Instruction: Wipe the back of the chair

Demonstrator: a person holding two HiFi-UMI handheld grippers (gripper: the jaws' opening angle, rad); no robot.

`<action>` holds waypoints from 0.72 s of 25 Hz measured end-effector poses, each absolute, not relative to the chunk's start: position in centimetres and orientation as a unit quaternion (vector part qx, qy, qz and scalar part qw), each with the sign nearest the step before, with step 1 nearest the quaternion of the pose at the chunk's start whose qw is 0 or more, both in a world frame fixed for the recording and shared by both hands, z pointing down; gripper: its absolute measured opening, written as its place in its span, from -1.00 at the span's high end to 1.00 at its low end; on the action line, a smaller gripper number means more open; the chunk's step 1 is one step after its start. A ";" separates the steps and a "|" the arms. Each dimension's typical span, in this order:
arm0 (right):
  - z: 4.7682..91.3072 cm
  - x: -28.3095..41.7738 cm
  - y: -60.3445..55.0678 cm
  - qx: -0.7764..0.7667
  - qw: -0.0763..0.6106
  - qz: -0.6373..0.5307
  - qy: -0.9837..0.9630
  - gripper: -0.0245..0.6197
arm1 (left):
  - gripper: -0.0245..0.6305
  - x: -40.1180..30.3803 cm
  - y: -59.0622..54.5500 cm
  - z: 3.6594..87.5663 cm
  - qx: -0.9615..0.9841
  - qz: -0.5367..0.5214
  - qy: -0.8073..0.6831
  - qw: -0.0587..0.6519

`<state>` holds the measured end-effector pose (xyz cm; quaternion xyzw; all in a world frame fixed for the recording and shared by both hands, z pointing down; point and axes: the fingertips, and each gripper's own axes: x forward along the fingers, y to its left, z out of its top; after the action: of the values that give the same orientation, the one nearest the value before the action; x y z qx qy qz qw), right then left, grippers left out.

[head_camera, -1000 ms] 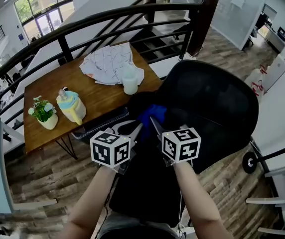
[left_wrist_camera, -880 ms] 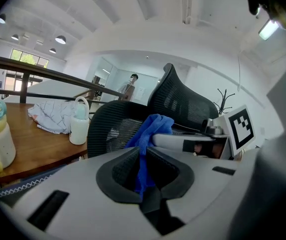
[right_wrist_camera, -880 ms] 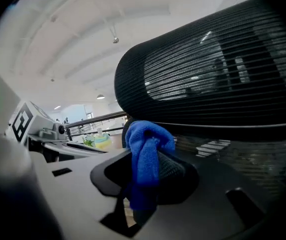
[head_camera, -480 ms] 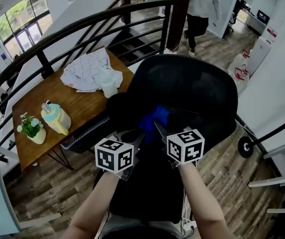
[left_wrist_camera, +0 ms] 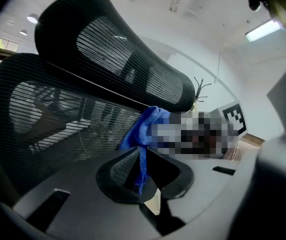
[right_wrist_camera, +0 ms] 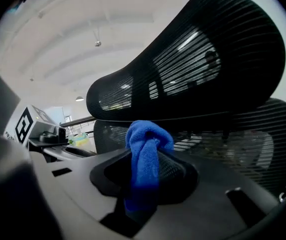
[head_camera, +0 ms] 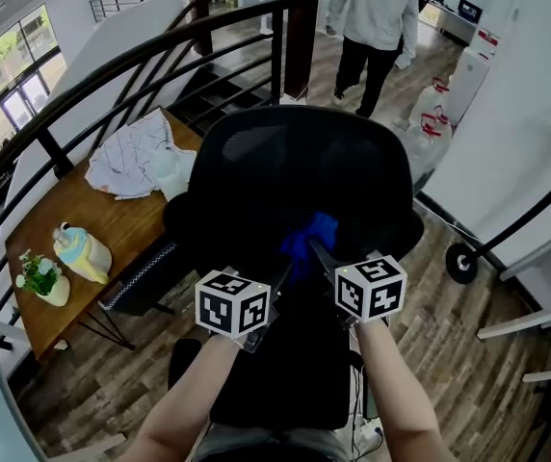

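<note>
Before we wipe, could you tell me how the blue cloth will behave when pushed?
Probably floppy: the blue cloth bunches and droops between the right tongs. Likely light, since the left tongs hold it by a thin fold. It may drag on the mesh chair back.

The chair back [head_camera: 295, 171] blocks the way straight ahead, the table [head_camera: 112, 210] and railing [head_camera: 302, 37] hem in the left, a person [head_camera: 372, 17] stands beyond, and bare floor [head_camera: 444, 330] lies open on the right.
</note>
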<state>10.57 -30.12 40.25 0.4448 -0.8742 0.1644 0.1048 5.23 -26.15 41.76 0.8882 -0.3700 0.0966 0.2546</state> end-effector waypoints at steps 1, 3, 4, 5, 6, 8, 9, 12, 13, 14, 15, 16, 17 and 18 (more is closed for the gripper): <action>40.3 11.4 -30.1 0.451 0.104 0.165 -0.871 0.52 | 0.77 5.9 -26.2 41.8 0.890 0.098 -0.365 0.254; 40.3 13.1 -29.9 0.464 0.102 0.166 -0.864 0.52 | 0.77 7.1 -26.2 41.7 0.895 0.100 -0.353 0.253; 40.3 14.0 -29.9 0.472 0.099 0.167 -0.860 0.52 | 0.77 7.7 -26.2 41.7 0.897 0.102 -0.347 0.252; 40.3 15.0 -29.8 0.479 0.097 0.168 -0.856 0.52 | 0.77 8.3 -26.3 41.6 0.900 0.103 -0.341 0.250; 40.3 15.8 -29.8 0.486 0.094 0.169 -0.852 0.52 | 0.77 8.9 -26.3 41.6 0.903 0.104 -0.336 0.248; 40.4 17.2 -29.6 0.497 0.093 0.169 -0.846 0.52 | 0.77 9.9 -26.3 41.5 0.907 0.106 -0.325 0.246; 40.5 17.8 -29.5 0.501 0.095 0.168 -0.843 0.52 | 0.77 10.5 -26.2 41.6 0.909 0.108 -0.320 0.245; 40.6 20.1 -29.2 0.517 0.098 0.167 -0.834 0.51 | 0.77 12.4 -26.1 41.6 0.913 0.109 -0.304 0.248; 40.6 20.8 -29.1 0.523 0.096 0.168 -0.830 0.51 | 0.77 13.0 -26.0 41.5 0.915 0.107 -0.298 0.250; 40.6 21.5 -29.0 0.529 0.092 0.171 -0.826 0.51 | 0.77 13.5 -25.9 41.3 0.917 0.104 -0.292 0.252; 40.6 22.2 -28.9 0.536 0.087 0.174 -0.821 0.51 | 0.77 14.0 -25.8 41.1 0.919 0.101 -0.286 0.253; 40.7 22.9 -28.7 0.543 0.084 0.176 -0.817 0.51 | 0.77 14.5 -25.6 40.9 0.921 0.098 -0.280 0.252; 40.8 23.6 -28.6 0.549 0.084 0.177 -0.813 0.51 | 0.77 15.0 -25.4 40.7 0.924 0.096 -0.274 0.250; 40.8 24.4 -28.4 0.554 0.085 0.176 -0.809 0.51 | 0.77 15.4 -25.2 40.6 0.926 0.096 -0.270 0.248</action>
<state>24.36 -28.45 40.83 0.5543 -0.8090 0.1759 0.0854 15.45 -25.19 40.58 0.9255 -0.2699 0.0956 0.2478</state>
